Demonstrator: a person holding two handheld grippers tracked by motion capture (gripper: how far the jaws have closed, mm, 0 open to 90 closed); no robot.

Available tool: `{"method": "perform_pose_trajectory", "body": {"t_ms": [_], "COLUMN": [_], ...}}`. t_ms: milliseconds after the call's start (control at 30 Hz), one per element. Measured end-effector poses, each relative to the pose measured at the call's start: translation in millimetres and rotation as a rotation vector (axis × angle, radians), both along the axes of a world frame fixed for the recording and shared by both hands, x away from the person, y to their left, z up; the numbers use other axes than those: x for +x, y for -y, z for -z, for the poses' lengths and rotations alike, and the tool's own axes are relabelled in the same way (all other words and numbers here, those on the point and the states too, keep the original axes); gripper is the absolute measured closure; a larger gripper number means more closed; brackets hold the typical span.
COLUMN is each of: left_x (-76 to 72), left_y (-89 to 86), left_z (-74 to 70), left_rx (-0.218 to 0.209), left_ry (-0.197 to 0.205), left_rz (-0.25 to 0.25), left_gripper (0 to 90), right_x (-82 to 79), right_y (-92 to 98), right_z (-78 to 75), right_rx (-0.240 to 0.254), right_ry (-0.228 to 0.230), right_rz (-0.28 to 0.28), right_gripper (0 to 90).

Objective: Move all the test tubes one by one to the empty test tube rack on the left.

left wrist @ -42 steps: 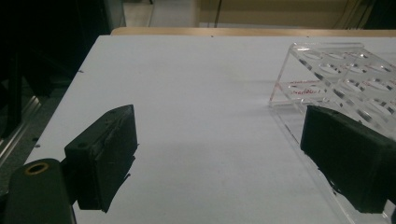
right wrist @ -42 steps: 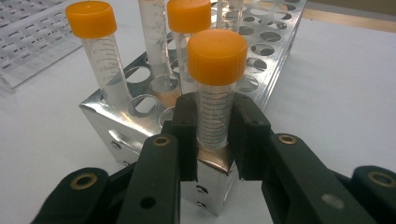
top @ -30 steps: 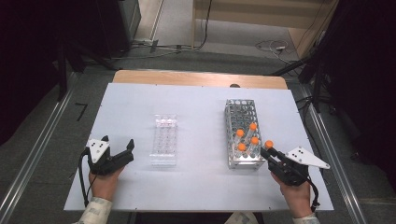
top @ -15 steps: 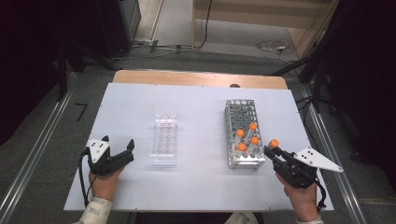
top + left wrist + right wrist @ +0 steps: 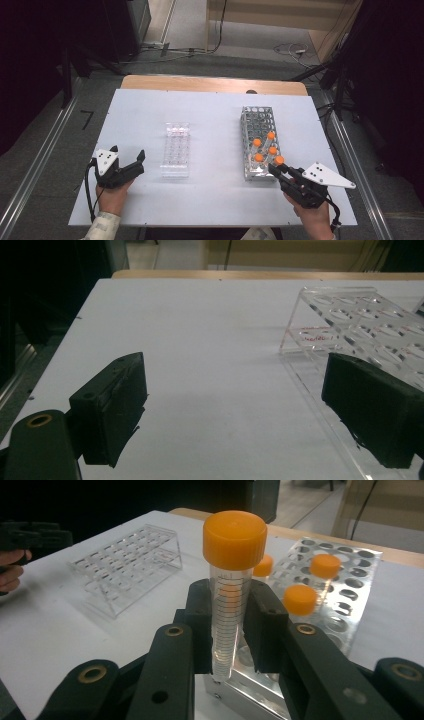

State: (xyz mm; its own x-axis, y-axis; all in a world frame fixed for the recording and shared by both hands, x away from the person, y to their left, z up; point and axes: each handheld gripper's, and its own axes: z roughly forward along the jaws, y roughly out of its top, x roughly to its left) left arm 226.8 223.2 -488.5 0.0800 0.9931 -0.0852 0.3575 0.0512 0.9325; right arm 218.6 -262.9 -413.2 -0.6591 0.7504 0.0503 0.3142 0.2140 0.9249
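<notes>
A: Start at the near edge of the desk point(image 5: 210, 210). What are the right tongs point(image 5: 227, 630) doing?

B: They're clenched on a tube point(image 5: 229, 610) with an orange cap point(image 5: 234, 534). The pads press its clear, marked body from both sides, and it stands upright between them. From above, those tongs point(image 5: 277, 170) sit at the near right corner of the metal rack point(image 5: 257, 117), with the cap showing just beside that corner.

A: Is the tube's foot in the rack?

B: In the right gripper view its tip hangs at the rack's near edge; I can't tell whether it touches.

A: And the left tongs point(image 5: 129, 161)?

B: Released. The jaws stand wide apart with only bare desk between them, and the hand point(image 5: 112, 197) rests near the left front edge. The clear rack point(image 5: 176, 150) lies just to their right, apart from them.

A: What's further back?

B: Four more capped tubes point(image 5: 265, 147) stand in the near half of the metal rack; its far half shows open holes. The clear rack holds nothing I can see. Behind the desk runs a wooden strip point(image 5: 210, 84), then the floor with cables point(image 5: 290, 49).
</notes>
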Motion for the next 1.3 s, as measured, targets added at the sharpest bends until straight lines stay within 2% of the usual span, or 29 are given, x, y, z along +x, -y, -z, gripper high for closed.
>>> {"method": "perform_pose_trajectory", "body": {"t_ms": [167, 267, 467, 600, 767, 867, 1067, 1300], "left_x": [0.2, -0.2, 0.3, 1.1, 2.9, 4.9, 7.4, 11.2], "left_y": [3.1, 5.8, 11.8, 19.2, 34.6, 39.4, 59.5, 73.2], "left_z": [-1.3, -5.2, -12.2, -19.5, -28.3, -28.9, -34.7, -38.0], "left_rx": [-0.002, -0.023, -0.034, -0.06, -0.046, -0.04, -0.02, -0.027], "left_ry": [0.0, 0.02, 0.033, 0.046, 0.053, 0.051, 0.056, 0.058], "left_rz": [0.012, 0.023, 0.055, 0.092, 0.165, 0.183, 0.262, 0.31], "left_gripper": [12.0, 13.0, 13.0, 15.1, 16.8, 18.1, 19.7, 20.5], "right_x": [1.0, 2.7, 6.5, 13.7, 19.5, 21.7, 25.5, 33.5], "right_y": [-14.3, -21.5, -36.2, -52.5, -65.6, -73.4, -89.2, -101.2], "right_z": [4.3, 6.2, 9.6, 13.8, 17.9, 20.5, 25.5, 31.1], "right_rx": [-0.009, -0.014, -0.027, -0.043, -0.062, -0.077, -0.11, -0.129], "right_ry": [-0.017, -0.018, -0.027, -0.034, -0.041, -0.043, -0.038, -0.042], "right_rz": [-0.037, -0.055, -0.085, -0.115, -0.136, -0.147, -0.169, -0.17], "right_gripper": [71.3, 71.3, 71.3, 71.3, 71.2, 71.2, 71.3, 71.2]}}
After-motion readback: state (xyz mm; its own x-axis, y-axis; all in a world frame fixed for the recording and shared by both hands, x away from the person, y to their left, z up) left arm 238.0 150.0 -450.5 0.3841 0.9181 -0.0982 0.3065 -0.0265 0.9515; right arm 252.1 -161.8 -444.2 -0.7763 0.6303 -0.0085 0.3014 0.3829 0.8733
